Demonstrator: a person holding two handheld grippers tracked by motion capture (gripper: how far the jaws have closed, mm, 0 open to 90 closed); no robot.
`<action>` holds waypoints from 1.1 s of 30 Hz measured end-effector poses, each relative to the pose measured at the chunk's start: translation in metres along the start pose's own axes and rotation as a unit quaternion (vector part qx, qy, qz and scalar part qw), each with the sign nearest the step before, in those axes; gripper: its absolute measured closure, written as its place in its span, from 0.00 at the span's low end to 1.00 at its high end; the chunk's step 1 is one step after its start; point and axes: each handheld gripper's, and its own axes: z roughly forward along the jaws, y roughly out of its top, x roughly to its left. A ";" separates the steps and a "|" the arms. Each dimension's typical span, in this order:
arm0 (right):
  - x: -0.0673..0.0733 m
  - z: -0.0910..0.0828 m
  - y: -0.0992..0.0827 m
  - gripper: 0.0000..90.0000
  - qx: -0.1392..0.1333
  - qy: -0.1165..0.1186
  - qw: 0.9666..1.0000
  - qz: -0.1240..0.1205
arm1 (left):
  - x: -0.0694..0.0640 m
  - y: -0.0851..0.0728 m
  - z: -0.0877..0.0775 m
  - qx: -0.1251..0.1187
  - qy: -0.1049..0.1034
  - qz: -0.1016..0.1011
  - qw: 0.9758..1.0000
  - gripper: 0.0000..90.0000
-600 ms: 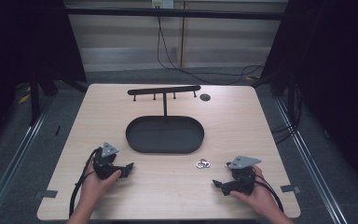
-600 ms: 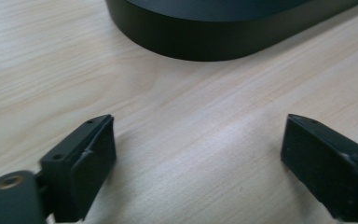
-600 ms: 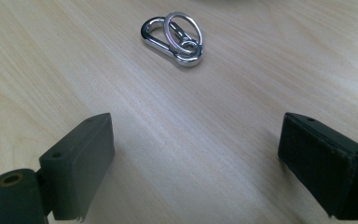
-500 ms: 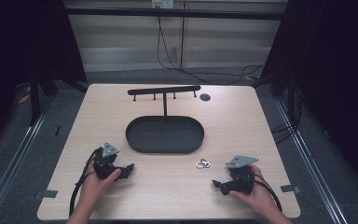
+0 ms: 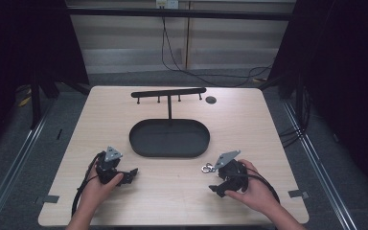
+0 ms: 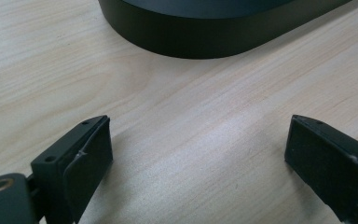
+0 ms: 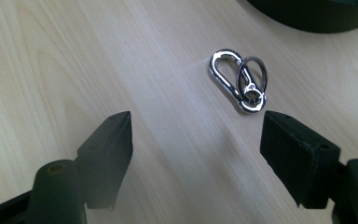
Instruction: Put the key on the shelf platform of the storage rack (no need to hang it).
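We see the black tray (image 6: 205,32) cut off at the picture's top edge; the keyring (image 5: 208,167) details are too small from above.

A pale wooden table (image 5: 124,110) bears a black oval tray (image 5: 169,139) and a silver carabiner clip (image 5: 207,167).

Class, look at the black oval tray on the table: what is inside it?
The black oval tray looks empty: its dark floor shows nothing in the high view. The strip just behind its near wall is hidden. The key clip lies outside it, on the table.

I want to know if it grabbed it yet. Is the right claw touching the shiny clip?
Apart. In the right gripper view, bare table lies between the open right claw and the shiny clip.
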 end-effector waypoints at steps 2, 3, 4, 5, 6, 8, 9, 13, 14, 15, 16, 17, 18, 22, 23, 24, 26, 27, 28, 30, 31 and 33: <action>-0.001 -0.001 0.003 0.27 0.006 0.004 1.000 0.000 | 0.000 0.000 0.000 0.000 0.000 0.000 1.000 0.08; -0.003 -0.001 0.007 0.27 0.014 0.015 1.000 -0.006 | 0.000 0.000 0.000 0.002 0.000 0.002 1.000 0.08; -0.004 -0.001 0.009 0.27 0.020 0.015 1.000 -0.009 | 0.000 0.000 0.000 0.002 0.000 0.003 1.000 0.08; -0.004 0.000 0.011 0.28 0.021 0.017 1.000 -0.014 | 0.000 0.000 0.000 -0.001 0.001 0.001 1.000 0.08; -0.005 0.000 0.014 0.30 0.023 0.020 0.999 -0.016 | 0.000 0.000 0.000 0.001 0.000 0.002 1.000 0.08; -0.007 0.001 0.019 0.34 0.026 0.022 0.999 -0.023 | 0.000 0.000 0.000 0.000 0.000 0.002 1.000 0.08; -0.008 0.002 0.022 0.36 0.029 0.022 0.999 -0.028 | 0.000 0.000 0.000 0.001 0.000 0.002 1.000 0.08; -0.015 0.006 0.032 0.40 0.038 0.023 0.998 -0.037 | 0.000 0.000 0.000 0.002 0.000 0.003 1.000 0.08; -0.017 0.008 0.033 0.42 0.040 0.028 0.998 -0.036 | 0.000 0.000 0.000 0.001 0.000 0.003 1.000 0.08; -0.020 0.010 0.035 0.43 0.044 0.035 0.998 -0.031 | 0.000 0.000 0.000 0.002 0.000 0.003 1.000 0.08; -0.021 0.012 0.036 0.44 0.051 0.038 0.998 -0.030 | 0.000 0.000 0.000 0.001 0.000 0.003 1.000 0.08; -0.023 0.014 0.037 0.44 0.058 0.035 0.997 -0.039 | 0.000 0.000 0.000 0.002 0.000 0.003 1.000 0.08; -0.024 0.016 0.039 0.45 0.062 0.033 0.997 -0.045 | 0.000 0.000 0.000 0.001 0.000 0.003 1.000 0.08; -0.029 0.022 0.043 0.45 0.077 0.040 0.996 -0.037 | 0.000 0.000 0.000 -0.002 0.000 0.001 1.000 0.08; -0.031 0.024 0.044 0.46 0.080 0.047 0.995 -0.036 | 0.000 0.000 0.000 0.002 0.000 0.004 1.000 0.08; -0.032 0.026 0.046 0.47 0.083 0.050 0.995 -0.036 | 0.000 0.000 0.000 0.002 -0.001 0.004 1.000 0.08; -0.034 0.028 0.048 0.48 0.082 0.056 0.994 -0.035 | 0.000 0.000 0.000 0.002 -0.001 0.005 1.000 0.08; -0.035 0.030 0.049 0.48 0.084 0.065 0.994 -0.031 | 0.000 0.000 0.000 0.003 -0.002 0.005 1.000 0.08; -0.037 0.031 0.050 0.49 0.086 0.074 0.993 -0.031 | 0.000 0.000 0.000 0.002 -0.001 0.004 1.000 0.08; -0.038 0.034 0.052 0.50 0.098 0.071 0.992 -0.040 | 0.000 0.000 0.000 0.002 -0.001 0.004 1.000 0.08; -0.038 0.035 0.053 0.50 0.105 0.069 0.991 -0.043 | 0.000 0.000 0.000 0.002 -0.001 0.005 1.000 0.08; -0.039 0.038 0.053 0.50 0.107 0.074 0.991 -0.039 | 0.000 0.000 0.000 0.002 -0.002 0.005 1.000 0.08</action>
